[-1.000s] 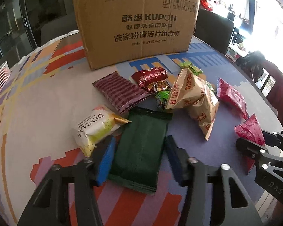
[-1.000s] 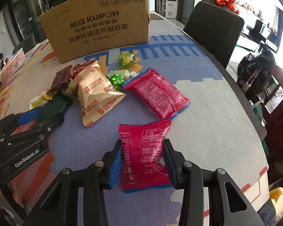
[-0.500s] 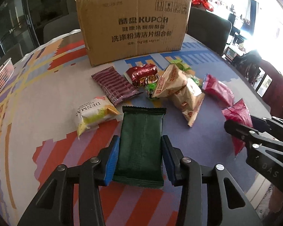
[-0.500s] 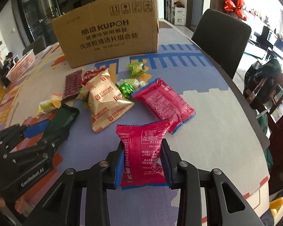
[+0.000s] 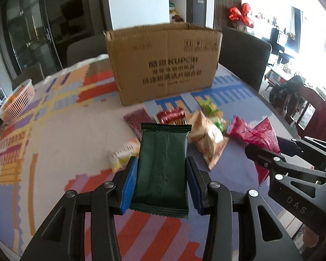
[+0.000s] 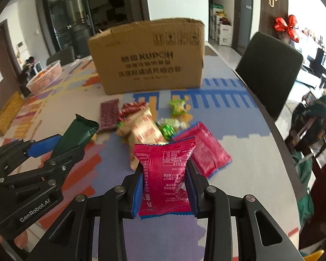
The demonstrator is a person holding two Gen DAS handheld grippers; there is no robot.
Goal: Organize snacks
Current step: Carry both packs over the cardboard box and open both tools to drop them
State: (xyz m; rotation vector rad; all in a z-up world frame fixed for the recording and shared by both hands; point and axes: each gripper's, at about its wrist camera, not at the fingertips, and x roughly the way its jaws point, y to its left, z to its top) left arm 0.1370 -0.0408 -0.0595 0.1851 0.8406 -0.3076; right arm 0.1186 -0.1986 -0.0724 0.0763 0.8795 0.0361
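My left gripper point(image 5: 162, 182) is shut on a dark green snack pack point(image 5: 163, 165) and holds it above the table; the pack also shows in the right wrist view point(image 6: 78, 134). My right gripper point(image 6: 165, 187) is shut on a pink-red snack pack point(image 6: 165, 169), lifted off the table; it also shows in the left wrist view point(image 5: 264, 139). A brown cardboard box point(image 5: 163, 65) stands upright at the far side, also seen in the right wrist view point(image 6: 147, 56). Loose snacks lie before it: gold biscuit bags point(image 6: 144, 130), a second pink pack point(image 6: 206, 150), a maroon pack point(image 6: 108, 114), green candies point(image 6: 177, 106).
A yellow-white pack point(image 5: 122, 154) lies left of the pile. A pink basket point(image 5: 16, 101) sits at the table's far left. Dark chairs point(image 6: 269, 69) stand by the right edge. The table's rounded edge point(image 6: 278, 130) runs close on the right.
Both grippers closed on their packs and lifted them off the table. Both views rose and tilted up toward the box.
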